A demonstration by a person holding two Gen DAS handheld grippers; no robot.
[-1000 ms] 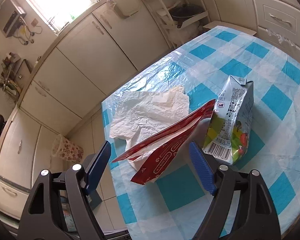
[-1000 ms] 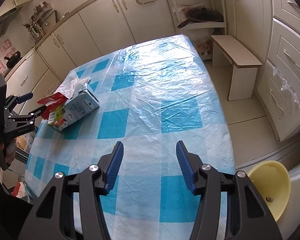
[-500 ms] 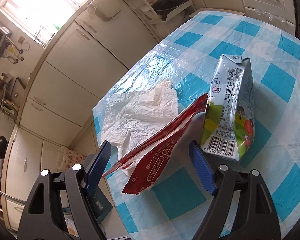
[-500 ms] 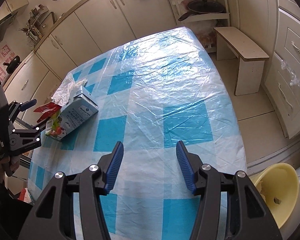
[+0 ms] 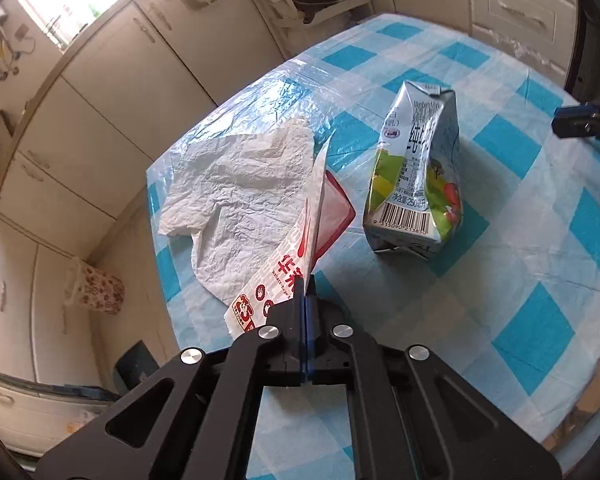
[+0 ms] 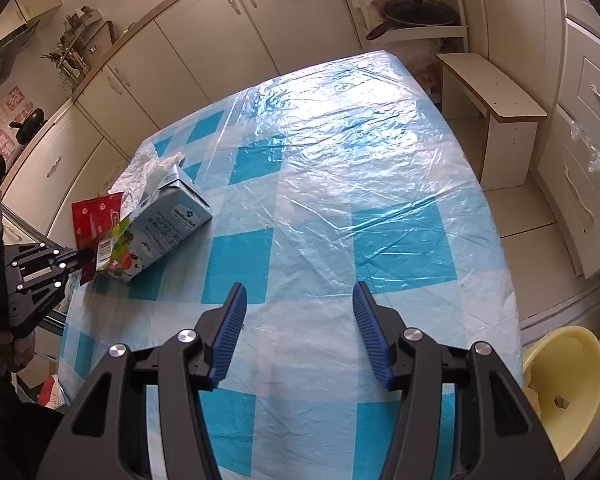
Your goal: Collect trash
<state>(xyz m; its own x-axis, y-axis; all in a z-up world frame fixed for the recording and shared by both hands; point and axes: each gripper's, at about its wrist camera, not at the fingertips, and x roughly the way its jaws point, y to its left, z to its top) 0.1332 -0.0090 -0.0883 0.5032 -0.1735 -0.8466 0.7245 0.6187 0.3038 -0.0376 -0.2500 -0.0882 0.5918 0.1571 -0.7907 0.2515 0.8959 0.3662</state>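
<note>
The red and white snack wrapper (image 5: 296,248) stands on edge, and my left gripper (image 5: 305,292) is closing down fully on its near end, pads pressed on it. Under and behind the wrapper lies a crumpled white tissue (image 5: 240,184). To the right a dented milk carton (image 5: 416,168) lies on the blue checked tablecloth (image 5: 520,280). In the right wrist view the carton (image 6: 168,224), wrapper (image 6: 94,216) and left gripper (image 6: 86,258) sit at the table's left edge. My right gripper (image 6: 298,320) hovers open over bare cloth, holding nothing.
A floral bin (image 5: 98,288) stands on the floor beyond the table's left corner. A yellow bowl (image 6: 560,384) sits low at the right, a wooden stool (image 6: 488,92) past the far corner. Cabinets line the walls. A person's hand (image 6: 4,344) holds the left tool.
My left gripper went from wide open around the wrapper to shut on its end, and the wrapper turned up on edge. The right gripper stayed open and still.
</note>
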